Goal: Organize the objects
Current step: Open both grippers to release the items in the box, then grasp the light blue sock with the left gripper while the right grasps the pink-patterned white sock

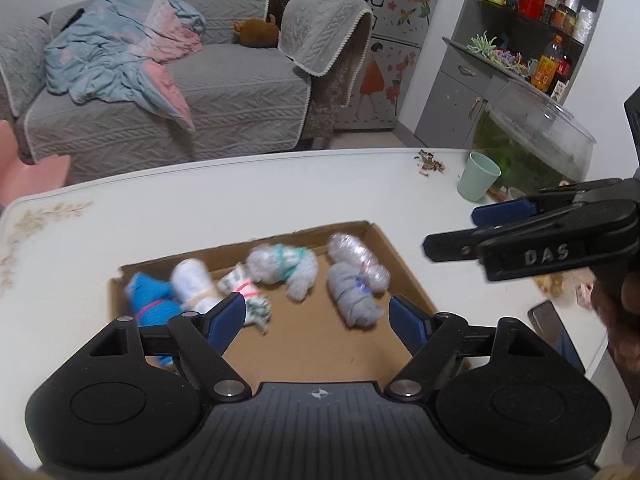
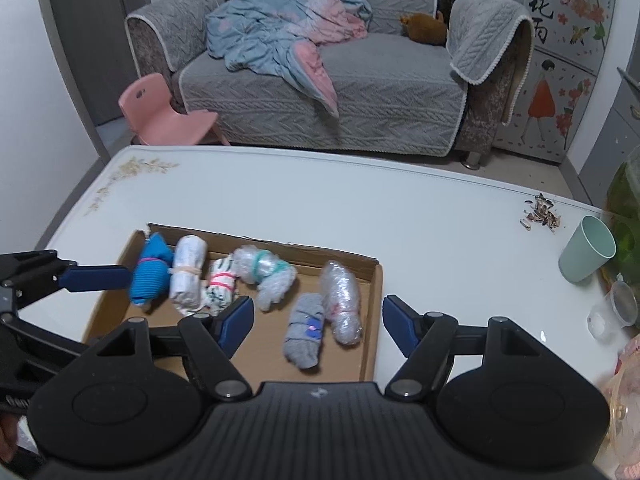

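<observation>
A shallow cardboard tray [image 2: 373, 320] lies on the white table [image 2: 320, 200]. Several rolled bundles lie inside it: a blue roll [image 2: 150, 274], a white roll [image 2: 187, 276], a patterned roll with a pink band [image 2: 220, 286], a bubble-wrap roll with a teal band [image 2: 264, 272], a grey roll [image 2: 306, 330] and a clear bubble-wrap roll [image 2: 342, 300]. My left gripper [image 1: 316, 308] hangs open above the tray's bare floor, with nothing between its fingers. My right gripper [image 2: 318, 308] is open over the grey and clear rolls and touches neither. It also shows from the side as the right gripper [image 1: 456, 232].
A green cup [image 2: 586, 250], seed shells [image 2: 540, 214] and small clear tubs [image 2: 622, 304] sit at the table's right. A fish tank [image 1: 532, 140] stands behind the cup. A dark phone [image 1: 554, 328] lies near the right edge. A sofa [image 2: 360, 88] and pink chair [image 2: 160, 112] stand beyond.
</observation>
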`<control>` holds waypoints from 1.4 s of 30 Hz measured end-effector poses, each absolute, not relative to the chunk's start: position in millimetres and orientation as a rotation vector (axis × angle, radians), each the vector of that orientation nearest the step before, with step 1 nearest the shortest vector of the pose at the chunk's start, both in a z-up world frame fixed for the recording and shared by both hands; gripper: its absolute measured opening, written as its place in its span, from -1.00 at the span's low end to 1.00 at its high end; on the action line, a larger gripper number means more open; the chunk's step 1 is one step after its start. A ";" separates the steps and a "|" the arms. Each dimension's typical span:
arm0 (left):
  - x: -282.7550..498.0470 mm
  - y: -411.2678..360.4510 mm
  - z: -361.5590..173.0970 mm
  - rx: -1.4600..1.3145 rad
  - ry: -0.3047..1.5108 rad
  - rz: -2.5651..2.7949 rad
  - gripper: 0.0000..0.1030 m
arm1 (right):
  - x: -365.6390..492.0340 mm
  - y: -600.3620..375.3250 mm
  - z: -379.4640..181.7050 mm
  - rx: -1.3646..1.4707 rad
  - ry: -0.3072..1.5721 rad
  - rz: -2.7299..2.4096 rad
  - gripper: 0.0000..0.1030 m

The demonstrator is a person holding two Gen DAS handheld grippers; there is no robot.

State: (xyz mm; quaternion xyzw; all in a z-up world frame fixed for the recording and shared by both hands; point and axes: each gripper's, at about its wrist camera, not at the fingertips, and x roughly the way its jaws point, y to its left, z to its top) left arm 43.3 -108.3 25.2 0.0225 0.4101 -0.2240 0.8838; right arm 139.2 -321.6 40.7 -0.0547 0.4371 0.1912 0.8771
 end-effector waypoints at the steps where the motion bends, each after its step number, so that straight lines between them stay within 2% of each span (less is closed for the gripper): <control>1: 37.5 -104.4 28.3 0.060 0.852 -0.464 0.62 | 136.7 -322.7 42.4 -0.108 0.911 0.403 0.34; 9: -26.5 -65.1 33.3 0.042 0.904 -0.410 0.66 | 83.1 -338.2 55.9 -0.065 0.883 0.448 0.35; 13: -58.2 -56.1 6.1 0.015 0.981 -0.335 0.67 | 43.0 -352.2 49.3 -0.024 0.871 0.483 0.38; 20: -79.5 -44.8 -42.3 -0.030 1.106 -0.233 0.67 | -20.4 -357.5 4.8 -0.084 0.897 0.482 0.38; 28: -89.6 -48.5 -69.3 -0.003 1.158 -0.216 0.67 | -40.2 -360.4 -54.0 -0.194 0.967 0.453 0.31; 42: -83.1 -55.7 -86.6 0.002 1.163 -0.192 0.78 | -44.2 -362.5 -81.9 -0.224 1.018 0.465 0.16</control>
